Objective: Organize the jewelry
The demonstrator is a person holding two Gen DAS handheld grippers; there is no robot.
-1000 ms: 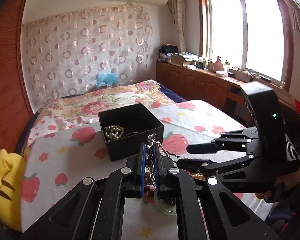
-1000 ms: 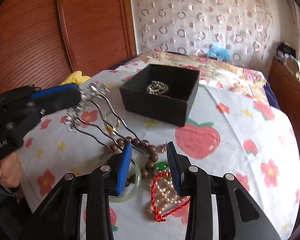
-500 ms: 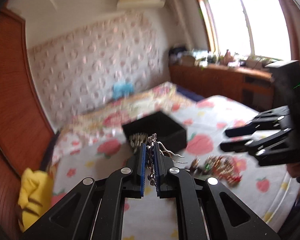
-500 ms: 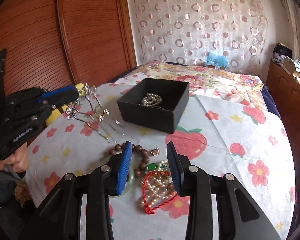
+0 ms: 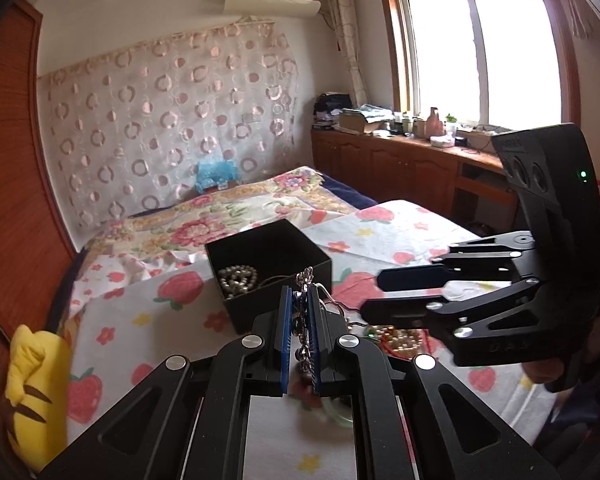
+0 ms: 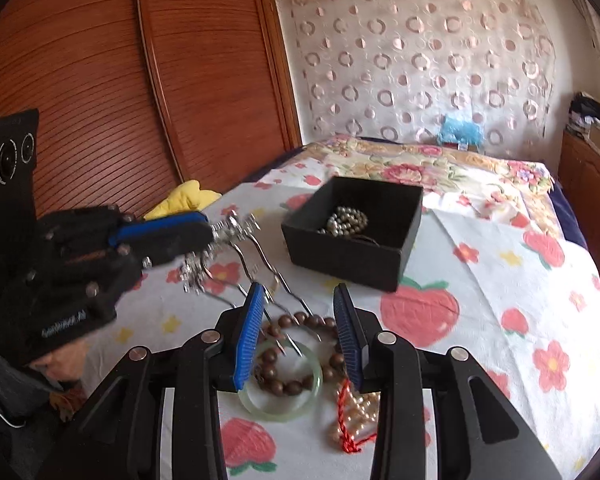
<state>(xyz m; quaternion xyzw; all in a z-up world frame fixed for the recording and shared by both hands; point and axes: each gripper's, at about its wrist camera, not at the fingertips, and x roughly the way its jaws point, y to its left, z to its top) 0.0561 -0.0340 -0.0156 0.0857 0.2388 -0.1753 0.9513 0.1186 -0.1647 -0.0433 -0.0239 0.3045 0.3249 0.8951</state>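
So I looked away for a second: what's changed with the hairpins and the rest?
The left gripper, shut on the silver hairpins, has lifted them off the bead pile toward the black box. The right gripper stays open and empty; the bracelets haven't moved.

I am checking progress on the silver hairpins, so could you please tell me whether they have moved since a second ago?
Yes. Clamped in the left gripper, the silver hairpins have lifted off the brown bead bracelet and hang nearer the black box.

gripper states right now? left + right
Left gripper: shut on the silver hairpins, held above the cloth.
Right gripper: open, holding nothing, above the jade bangle.
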